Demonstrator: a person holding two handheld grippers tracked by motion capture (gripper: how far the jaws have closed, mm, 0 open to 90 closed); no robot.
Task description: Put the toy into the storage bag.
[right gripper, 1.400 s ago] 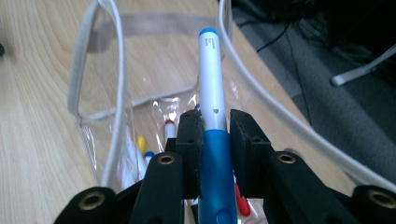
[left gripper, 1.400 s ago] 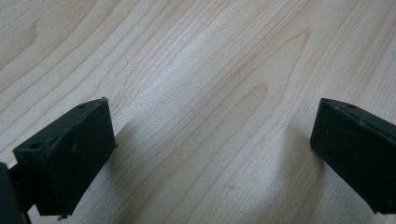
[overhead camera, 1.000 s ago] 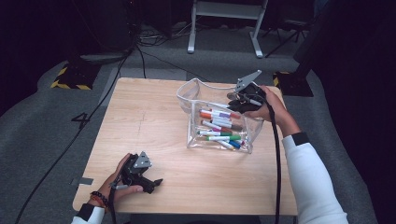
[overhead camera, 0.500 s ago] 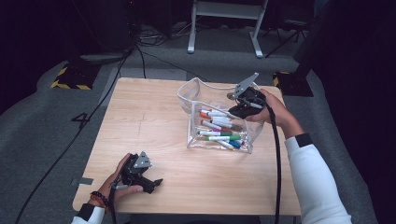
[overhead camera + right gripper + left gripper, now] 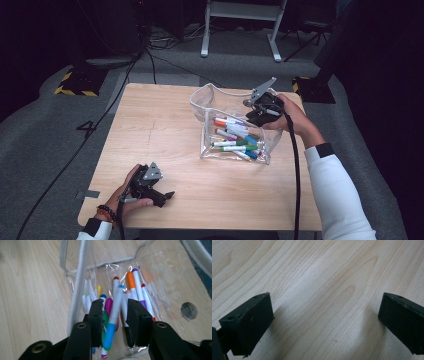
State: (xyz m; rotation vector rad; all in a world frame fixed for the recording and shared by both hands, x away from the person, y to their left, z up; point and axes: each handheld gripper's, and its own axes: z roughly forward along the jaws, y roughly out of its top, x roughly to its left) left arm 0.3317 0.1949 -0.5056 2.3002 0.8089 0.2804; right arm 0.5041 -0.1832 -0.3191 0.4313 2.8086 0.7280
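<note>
Right gripper (image 5: 250, 111) stands at the upper right of the high view, over the open mouth of a clear plastic pouch (image 5: 210, 97) lying on the wooden table (image 5: 150, 130). In the right gripper view a blue-capped marker (image 5: 113, 315) hangs blurred between the jaws, tip down into the pouch. The jaws have just been opening, and gaps show on both sides of the marker, so the pads no longer press on it; judged as released and dropping.

The pouch already holds a heap of markers (image 5: 235, 140): orange, purple, red, green, blue and yellow caps among them, lying on its lower wall. The marker in question is thus inside the pouch opening, above the heap.

Left gripper (image 5: 159, 192) rests at the lower left of the high view, on bare table near the front edge. Its own view shows the jaws wide apart with nothing but wood grain between them.

Progress: no loose markers are seen on the tabletop in the high view. Judged near completion; what seems left is withdrawing the right gripper and perhaps closing the pouch.
</note>
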